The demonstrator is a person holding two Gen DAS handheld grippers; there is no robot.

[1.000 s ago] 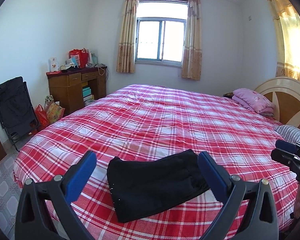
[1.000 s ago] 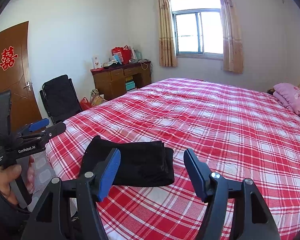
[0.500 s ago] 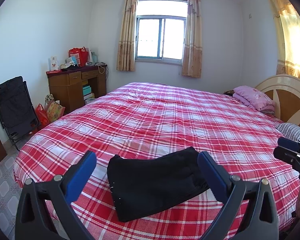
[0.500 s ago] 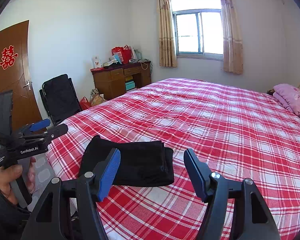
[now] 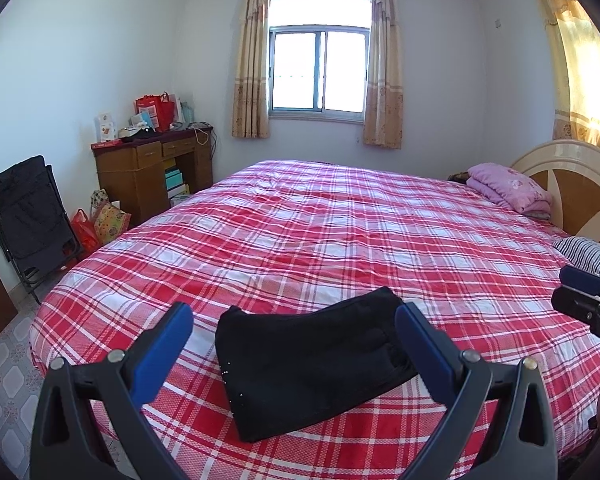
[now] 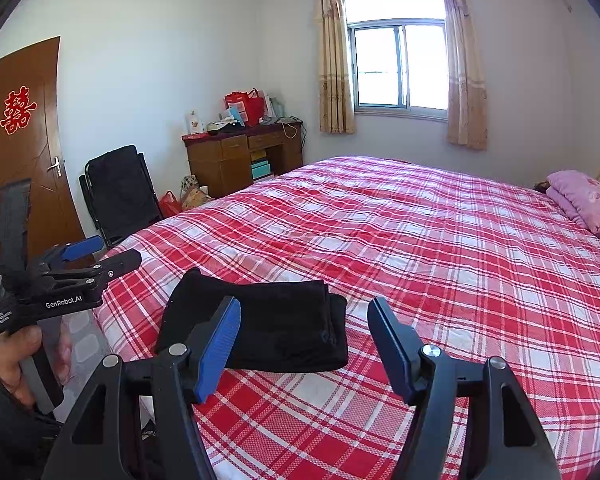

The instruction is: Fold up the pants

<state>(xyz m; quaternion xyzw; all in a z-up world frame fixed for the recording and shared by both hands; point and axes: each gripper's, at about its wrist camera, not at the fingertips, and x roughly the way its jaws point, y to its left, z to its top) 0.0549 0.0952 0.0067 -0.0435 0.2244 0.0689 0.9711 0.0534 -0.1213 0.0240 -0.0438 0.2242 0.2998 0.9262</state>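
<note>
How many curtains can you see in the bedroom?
3. One curtain hangs left of the window, another hangs to its right, and a yellow one hangs above the headboard. More may be out of view.

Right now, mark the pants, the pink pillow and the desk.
pants (image 5: 312, 364), left wrist view, middle of the folded black cloth
pink pillow (image 5: 510, 186), left wrist view, top face
desk (image 6: 236, 160), right wrist view, front panel
</note>
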